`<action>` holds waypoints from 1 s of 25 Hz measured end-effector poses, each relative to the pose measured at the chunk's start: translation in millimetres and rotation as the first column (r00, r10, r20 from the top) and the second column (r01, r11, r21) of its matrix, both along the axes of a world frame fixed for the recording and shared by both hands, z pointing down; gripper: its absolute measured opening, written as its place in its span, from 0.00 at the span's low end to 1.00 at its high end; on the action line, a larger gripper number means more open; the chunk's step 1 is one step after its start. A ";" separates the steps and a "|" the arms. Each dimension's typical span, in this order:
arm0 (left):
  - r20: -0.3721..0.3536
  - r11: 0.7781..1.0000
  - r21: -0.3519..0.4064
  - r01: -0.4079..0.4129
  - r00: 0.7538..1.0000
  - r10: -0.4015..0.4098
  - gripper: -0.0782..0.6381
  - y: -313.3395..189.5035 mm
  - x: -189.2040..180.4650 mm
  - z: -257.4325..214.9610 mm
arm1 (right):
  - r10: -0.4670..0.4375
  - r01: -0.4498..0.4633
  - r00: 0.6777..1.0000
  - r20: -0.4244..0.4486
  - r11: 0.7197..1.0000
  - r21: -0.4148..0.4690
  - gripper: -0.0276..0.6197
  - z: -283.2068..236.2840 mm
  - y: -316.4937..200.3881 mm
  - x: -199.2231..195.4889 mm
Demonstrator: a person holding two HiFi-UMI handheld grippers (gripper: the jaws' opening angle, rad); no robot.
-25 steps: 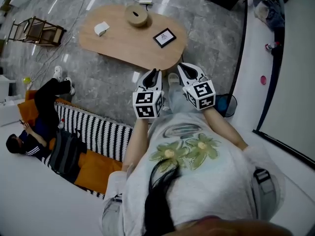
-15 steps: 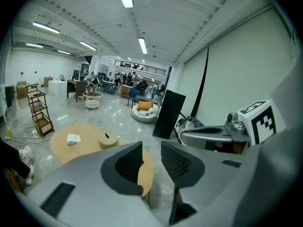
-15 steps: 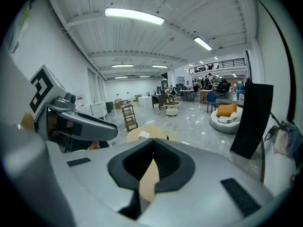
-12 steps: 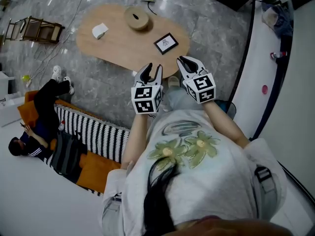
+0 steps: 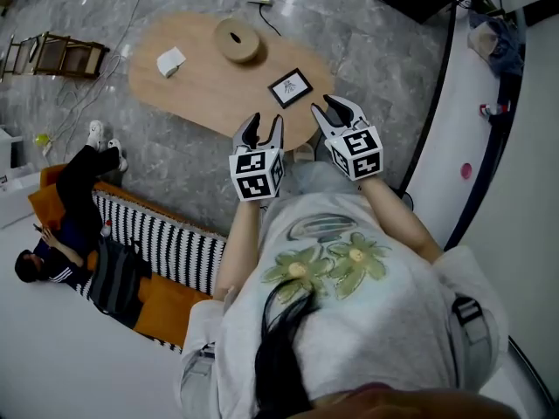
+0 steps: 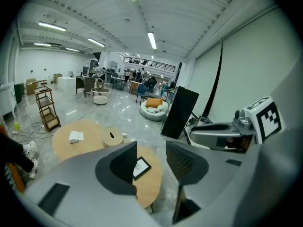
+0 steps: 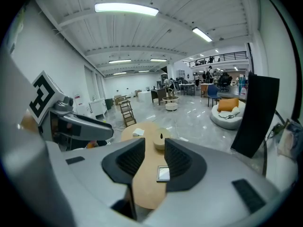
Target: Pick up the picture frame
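The picture frame point(image 6: 142, 166) was half hidden in the left gripper view, its picture too small to tell. The bench's point(image 5: 201, 77) near edge was partly covered in the head view.

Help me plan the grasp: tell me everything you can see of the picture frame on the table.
The picture frame is small and rectangular, with a thin black border, a white mat and a small dark print in the middle. It seems to lie flat, face up, on the light wooden table, near the rounded end closest to the person, turned askew to the edge. Only the tabletop touches it; nothing rests on it or grips it.
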State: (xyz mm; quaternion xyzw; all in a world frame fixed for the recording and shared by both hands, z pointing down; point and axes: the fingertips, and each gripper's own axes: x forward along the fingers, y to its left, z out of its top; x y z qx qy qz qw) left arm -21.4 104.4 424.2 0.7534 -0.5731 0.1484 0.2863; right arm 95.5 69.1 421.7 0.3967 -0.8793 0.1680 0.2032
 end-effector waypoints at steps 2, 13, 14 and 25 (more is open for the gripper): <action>-0.002 1.000 -0.005 0.016 1.000 -0.016 0.38 -9.1 0.0 2.6 | -0.009 0.009 1.000 -0.008 1.000 -0.010 0.23 4.6 -9.0 1.5; -0.001 0.995 -0.079 0.053 0.999 -0.054 0.39 -41.3 3.2 32.9 | -0.057 0.054 0.997 -0.045 0.996 -0.065 0.23 37.1 -51.2 3.2; 0.000 0.995 -0.089 0.052 0.999 -0.052 0.39 -43.2 4.2 36.1 | -0.059 0.056 0.997 -0.048 0.996 -0.073 0.23 40.4 -54.4 3.7; 0.043 0.984 -0.172 0.049 0.998 -0.042 0.39 -72.6 5.8 71.0 | -0.095 0.083 0.991 -0.096 0.989 -0.120 0.23 73.8 -86.7 7.5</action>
